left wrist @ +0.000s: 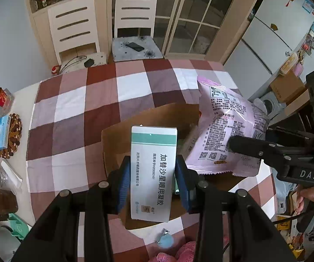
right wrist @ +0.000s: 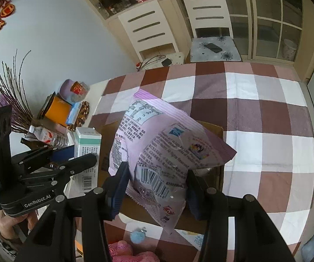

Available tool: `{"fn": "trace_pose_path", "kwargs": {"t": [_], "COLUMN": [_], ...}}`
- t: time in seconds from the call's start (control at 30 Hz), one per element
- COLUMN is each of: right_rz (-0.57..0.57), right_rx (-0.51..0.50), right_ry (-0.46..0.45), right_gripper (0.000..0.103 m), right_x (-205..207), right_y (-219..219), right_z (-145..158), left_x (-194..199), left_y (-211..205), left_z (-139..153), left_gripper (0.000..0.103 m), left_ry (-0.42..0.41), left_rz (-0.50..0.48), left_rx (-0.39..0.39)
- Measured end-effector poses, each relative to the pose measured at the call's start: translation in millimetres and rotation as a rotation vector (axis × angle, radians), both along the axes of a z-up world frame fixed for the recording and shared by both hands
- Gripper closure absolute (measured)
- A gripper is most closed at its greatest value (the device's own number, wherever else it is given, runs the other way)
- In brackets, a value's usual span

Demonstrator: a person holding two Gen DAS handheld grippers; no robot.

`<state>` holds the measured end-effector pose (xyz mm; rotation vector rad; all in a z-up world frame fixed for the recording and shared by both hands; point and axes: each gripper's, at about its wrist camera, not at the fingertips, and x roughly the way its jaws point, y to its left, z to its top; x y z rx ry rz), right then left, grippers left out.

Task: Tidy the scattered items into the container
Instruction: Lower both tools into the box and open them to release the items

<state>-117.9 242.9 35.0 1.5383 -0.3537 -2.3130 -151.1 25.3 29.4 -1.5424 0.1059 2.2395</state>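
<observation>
Two items are in the air at once, both poised over the open cardboard box (left wrist: 148,118) that sits on the checked tablecloth (left wrist: 74,113). The left gripper (left wrist: 152,181) pinches a white and green medicine carton (left wrist: 152,170) by its long sides, its blue pads pressed flat against the card, the carton standing nearly upright above the near part of the box. The right gripper (right wrist: 154,192) is clamped on the lower end of a pink snack bag (right wrist: 157,144), the film crumpled between its pads and the rest of the bag leaning up and away over the box's far side.

The step in hand appears to be lowering and dropping both into the box. To do it well, each item should be brought low inside the walls before the pads part, since the bag is light and springy and could slide out over the rim if let go from above. The two tools are close together, so releasing one first and drawing it back would keep them from knocking. The carton would settle best tipped onto its broad face.

A small blue pompom clip (right wrist: 137,235) and a pink net bag (right wrist: 122,250) lie on the cloth just in front of the box, not yet put away.
</observation>
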Motion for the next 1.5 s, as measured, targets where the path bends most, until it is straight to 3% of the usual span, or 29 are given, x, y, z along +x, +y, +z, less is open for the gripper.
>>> {"fn": "trace_pose_path", "kwargs": {"t": [0.7,1.5], "right_rz": [0.059,0.068], "right_rx": [0.051,0.053], "right_ry": [-0.072,-0.102], "right_gripper": [0.054,0.054], "right_x": [-8,-4], "right_y": [-6,-9], "right_z": [-32,-40], "left_x": [-10,-9], "left_y": [8,11], "left_z": [-41,-47], "left_gripper": [0.063,0.063], "left_ry": [-0.087,-0.110], "left_rz": [0.003,-0.017], "left_rx": [-0.037,-0.043]}}
